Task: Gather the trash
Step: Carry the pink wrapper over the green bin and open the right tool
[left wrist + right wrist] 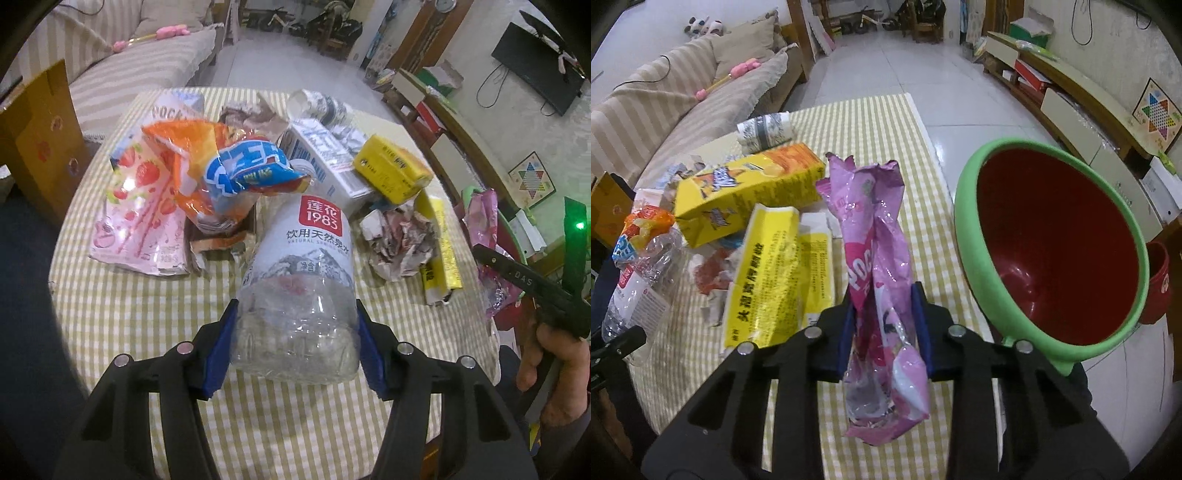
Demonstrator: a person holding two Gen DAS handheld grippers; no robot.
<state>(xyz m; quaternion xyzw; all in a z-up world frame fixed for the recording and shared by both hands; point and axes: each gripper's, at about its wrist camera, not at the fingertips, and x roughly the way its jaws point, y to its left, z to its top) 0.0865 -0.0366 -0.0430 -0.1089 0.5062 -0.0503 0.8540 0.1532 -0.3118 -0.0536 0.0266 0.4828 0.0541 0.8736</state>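
Observation:
My left gripper (297, 332) is shut on a clear plastic water bottle (299, 266) with a red label, its blue pads pressing both sides of the bottle's base. The bottle tilts away toward the trash pile. My right gripper (884, 325) is shut on a crumpled pink snack wrapper (877, 236), which stands up between the pads and hangs below them. To its right sits a basin (964, 229) with a green rim and a red inside, holding nothing. The same bottle (639, 280) shows at the left of the right wrist view.
On the checked tablecloth (147, 325) lie a strawberry snack box (140, 206), an orange and blue chip bag (221, 170), a white carton (317, 155), yellow boxes (391, 173), (746, 192) and crumpled paper (399, 240). A cardboard box (40, 140) and sofa stand left. A person's hand (546, 354) holds the other gripper.

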